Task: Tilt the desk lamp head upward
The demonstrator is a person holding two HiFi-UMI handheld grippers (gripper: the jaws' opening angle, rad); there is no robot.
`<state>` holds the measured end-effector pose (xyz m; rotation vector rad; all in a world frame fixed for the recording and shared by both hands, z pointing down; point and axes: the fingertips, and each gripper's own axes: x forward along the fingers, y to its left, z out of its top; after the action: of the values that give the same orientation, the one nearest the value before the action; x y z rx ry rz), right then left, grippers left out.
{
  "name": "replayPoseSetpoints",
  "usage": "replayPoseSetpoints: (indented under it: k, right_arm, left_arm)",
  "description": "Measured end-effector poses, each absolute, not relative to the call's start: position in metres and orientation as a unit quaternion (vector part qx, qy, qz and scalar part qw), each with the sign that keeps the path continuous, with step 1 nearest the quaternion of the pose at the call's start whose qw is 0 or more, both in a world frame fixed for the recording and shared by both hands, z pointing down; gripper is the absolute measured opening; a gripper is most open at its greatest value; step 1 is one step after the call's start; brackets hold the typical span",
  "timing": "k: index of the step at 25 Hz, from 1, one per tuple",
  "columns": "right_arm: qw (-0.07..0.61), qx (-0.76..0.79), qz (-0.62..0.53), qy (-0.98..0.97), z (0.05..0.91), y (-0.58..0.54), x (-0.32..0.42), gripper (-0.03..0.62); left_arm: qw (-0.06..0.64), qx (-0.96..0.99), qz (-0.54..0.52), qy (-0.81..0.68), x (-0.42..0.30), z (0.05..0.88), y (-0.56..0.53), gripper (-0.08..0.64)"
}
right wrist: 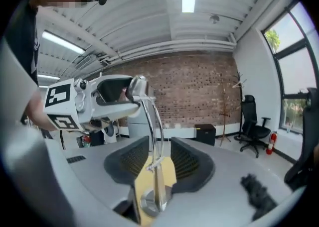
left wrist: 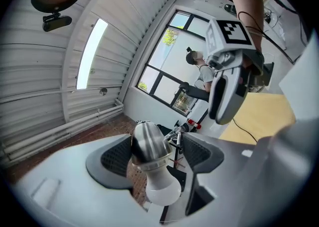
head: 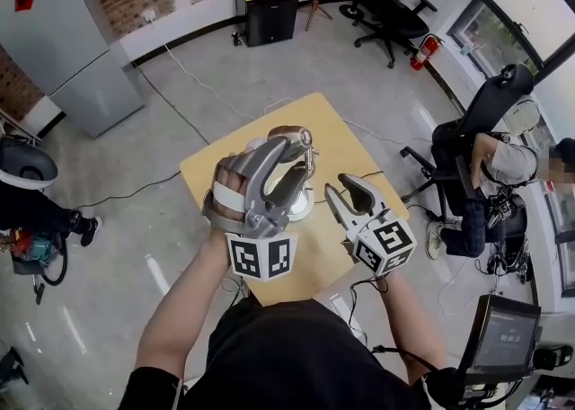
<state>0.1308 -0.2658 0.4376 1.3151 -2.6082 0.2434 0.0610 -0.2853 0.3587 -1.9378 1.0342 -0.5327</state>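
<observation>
At left, the lamp head (left wrist: 146, 144) is straddled by the left gripper (left wrist: 157, 154) above the worktop (head: 341, 143), with the jaws spread wide. The head seems to be touched only by the pad (left wrist: 117, 156) at that view's left; a gap is seen at the other pad (left wrist: 197, 152).
Risk 1: if the tilt is started like this, the smooth metal cone can be lost sideways, or the bulb (left wrist: 160, 188) knocked.
Centre: the base (head: 301, 206) appears to be held down by nothing.
Risk 2: the whole lamp can be lifted or toppled instead of the joint being turned, and the worktop is small.
At right, the right gripper (right wrist: 159, 164) is wide too, with nothing clamped. The stem (right wrist: 152, 121) is only seen through its gap, so no bracing is given.
</observation>
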Motion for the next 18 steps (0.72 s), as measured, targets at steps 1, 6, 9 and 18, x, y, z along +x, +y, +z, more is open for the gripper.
replayPoseSetpoints:
  k: [1,6,9,18]
  right_arm:
    - [0.117,0.443,0.065,-0.887,0.428,-0.270,0.123,0.138]
    - [0.161,0.426,0.025,-0.890,0.417,-0.285,0.092,0.138]
    - [0.171,0.440,0.027,-0.881,0.423,-0.289,0.089,0.138]
    - [0.222,0.482,-0.034,-0.847,0.426,-0.307,0.082,0.112]
  left_arm:
    - [0.425,-0.776,-0.214,0.414,0.062,0.359,-0.284,0.327]
    - [0.429,-0.773,-0.223,0.411,0.062,0.358,-0.280,0.325]
    - [0.430,-0.773,-0.226,0.408,0.060,0.360,-0.281,0.322]
    - [0.426,-0.774,-0.222,0.412,0.059,0.357,-0.283,0.322]
